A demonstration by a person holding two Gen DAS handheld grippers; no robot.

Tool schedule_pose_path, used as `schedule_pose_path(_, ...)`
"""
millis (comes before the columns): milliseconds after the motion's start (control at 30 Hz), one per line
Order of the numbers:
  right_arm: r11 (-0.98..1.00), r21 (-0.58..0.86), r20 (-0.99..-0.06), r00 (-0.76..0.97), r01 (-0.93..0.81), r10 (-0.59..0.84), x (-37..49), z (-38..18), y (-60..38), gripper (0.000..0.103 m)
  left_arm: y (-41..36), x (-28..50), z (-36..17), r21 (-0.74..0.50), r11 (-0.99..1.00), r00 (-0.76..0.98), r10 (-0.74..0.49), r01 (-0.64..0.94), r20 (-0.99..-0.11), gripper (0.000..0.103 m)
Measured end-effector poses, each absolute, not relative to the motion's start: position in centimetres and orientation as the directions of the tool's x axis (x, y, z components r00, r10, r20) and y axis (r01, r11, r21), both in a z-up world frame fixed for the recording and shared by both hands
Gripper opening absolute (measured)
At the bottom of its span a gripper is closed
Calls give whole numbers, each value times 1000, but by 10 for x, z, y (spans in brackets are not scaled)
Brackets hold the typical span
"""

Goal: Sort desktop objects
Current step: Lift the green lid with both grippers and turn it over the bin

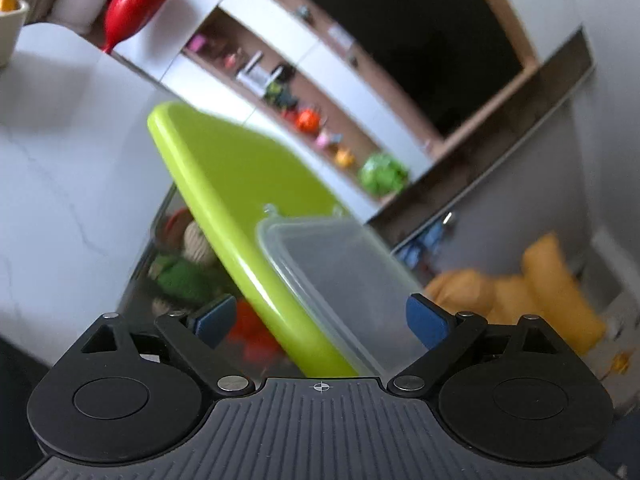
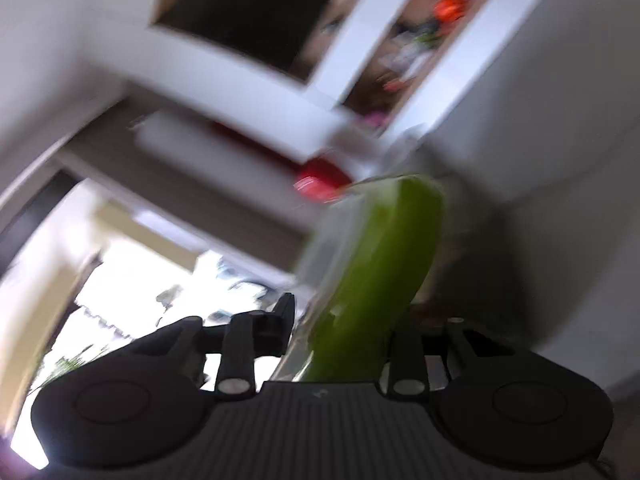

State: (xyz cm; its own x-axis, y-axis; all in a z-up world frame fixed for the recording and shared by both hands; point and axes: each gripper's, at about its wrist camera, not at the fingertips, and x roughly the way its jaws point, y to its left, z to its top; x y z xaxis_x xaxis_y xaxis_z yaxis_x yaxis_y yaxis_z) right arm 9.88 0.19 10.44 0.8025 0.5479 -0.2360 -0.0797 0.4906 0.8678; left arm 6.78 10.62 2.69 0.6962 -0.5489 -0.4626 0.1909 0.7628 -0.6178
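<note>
A lime-green lid [image 1: 240, 184] stands tilted, with a clear plastic box [image 1: 340, 276] lying against it. My left gripper [image 1: 320, 320] is open; its blue pads [image 1: 426, 318] stand on either side of the lid's edge and the clear box, apart from them. In the blurred right wrist view the same green lid [image 2: 384, 264] runs edge-on between the fingers of my right gripper [image 2: 344, 320], which is shut on it. Below the lid a clear bin holds knitted toys [image 1: 184, 268] in green, beige and orange.
A white marble table [image 1: 60, 180] lies to the left, with a red vase [image 1: 132, 4] and a cream pot [image 1: 10, 28] at its far side. A wall shelf [image 1: 312, 116] with small toys is behind. Orange cushions [image 1: 532, 292] lie at the right.
</note>
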Motion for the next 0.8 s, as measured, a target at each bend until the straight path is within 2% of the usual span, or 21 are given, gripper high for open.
schedule_pose_path(67,414,907,-183,811,-79,556,99,85,-21,31,96,61,32,-553,815,713,-492,175,-500,97)
schedule_pose_path(167,281,956,-97,813,-84,574,97,57,-33,32,78,57,36,-407,908,750,-338,101,-568,98)
schedule_pose_path(233,243,965,-70,796,-99,602,96,51,-38,38,73,56,36,-388,918,735,-319,82,-598,99)
schedule_pose_path(267,226,968,-58,780,-108,623,96,49,-41,47,71,55,36,-385,920,726,-315,75,-612,100)
schedule_pose_path(300,218,970,-61,766,-106,640,95,48,-42,55,71,55,35,-395,916,713,-323,70,-622,100)
schedule_pose_path(433,219,970,-86,700,-103,709,100,53,-44,63,68,52,40,-385,920,706,-322,75,-631,100)
schedule_pose_path(500,227,969,-106,660,-100,744,102,56,-45,84,66,49,43,-383,920,704,-329,88,-629,100)
schedule_pose_path(633,318,944,-184,657,-89,731,91,59,-57,85,55,54,44,-391,915,696,-343,96,-631,101)
schedule_pose_path(800,350,928,-201,622,-127,757,70,68,-55,86,50,56,47,-386,918,702,-336,94,-628,101)
